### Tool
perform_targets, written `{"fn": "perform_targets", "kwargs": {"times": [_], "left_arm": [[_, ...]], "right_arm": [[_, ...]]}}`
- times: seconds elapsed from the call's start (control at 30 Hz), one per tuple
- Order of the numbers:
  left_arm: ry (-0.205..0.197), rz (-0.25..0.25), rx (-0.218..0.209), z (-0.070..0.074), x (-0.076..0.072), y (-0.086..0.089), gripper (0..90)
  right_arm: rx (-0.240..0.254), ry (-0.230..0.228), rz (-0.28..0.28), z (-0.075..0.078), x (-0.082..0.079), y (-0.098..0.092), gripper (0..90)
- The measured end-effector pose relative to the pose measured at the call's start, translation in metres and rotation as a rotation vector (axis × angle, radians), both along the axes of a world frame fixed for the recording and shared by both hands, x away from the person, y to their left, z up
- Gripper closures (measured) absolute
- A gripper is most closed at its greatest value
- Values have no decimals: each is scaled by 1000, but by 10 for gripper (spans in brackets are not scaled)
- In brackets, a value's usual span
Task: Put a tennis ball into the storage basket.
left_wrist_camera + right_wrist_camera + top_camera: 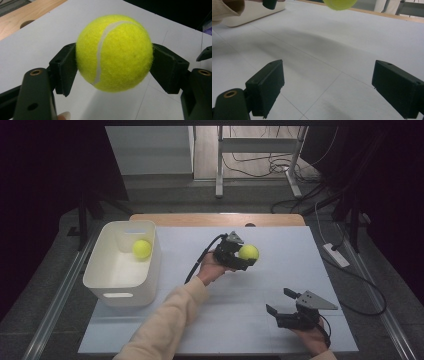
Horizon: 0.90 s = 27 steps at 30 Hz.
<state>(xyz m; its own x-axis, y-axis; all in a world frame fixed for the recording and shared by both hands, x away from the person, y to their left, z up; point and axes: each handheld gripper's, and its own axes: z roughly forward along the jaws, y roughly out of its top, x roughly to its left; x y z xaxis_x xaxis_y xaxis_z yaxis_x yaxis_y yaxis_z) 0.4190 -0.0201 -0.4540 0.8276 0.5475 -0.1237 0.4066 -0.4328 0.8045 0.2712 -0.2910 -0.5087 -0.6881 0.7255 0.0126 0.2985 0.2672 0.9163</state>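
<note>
My left gripper [247, 255] is shut on a yellow tennis ball [248, 252] and holds it above the middle of the white table. In the left gripper view the ball [115, 52] is pressed between both black pads [65, 67], clear of the surface. A second yellow tennis ball [141, 249] lies inside the white bin [102, 280] at the left. My right gripper [281, 302] rests near the front right of the table, jaws wide apart; in its own view [327, 87] nothing lies between the fingers, and the held ball [340, 3] shows at the top edge.
A wooden strip [210, 219] runs along the table's far edge. Behind it stand metal frame legs [219, 165] and loose cables [270, 165] on the floor. A white power strip [336, 255] lies off the table's right side. A cream sleeve [165, 325] crosses the front centre.
</note>
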Motion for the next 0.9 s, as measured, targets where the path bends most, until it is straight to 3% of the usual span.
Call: {"fn": "perform_targets", "kwargs": {"times": [0.4, 0.9], "left_arm": [[-34, 21, 0, 13, -11, 20, 274], [-48, 30, -5, 21, -21, 33, 275]], "right_arm": [[-2, -2, -3, 0, 0, 0, 107], [-7, -5, -11, 0, 0, -1, 107]]}}
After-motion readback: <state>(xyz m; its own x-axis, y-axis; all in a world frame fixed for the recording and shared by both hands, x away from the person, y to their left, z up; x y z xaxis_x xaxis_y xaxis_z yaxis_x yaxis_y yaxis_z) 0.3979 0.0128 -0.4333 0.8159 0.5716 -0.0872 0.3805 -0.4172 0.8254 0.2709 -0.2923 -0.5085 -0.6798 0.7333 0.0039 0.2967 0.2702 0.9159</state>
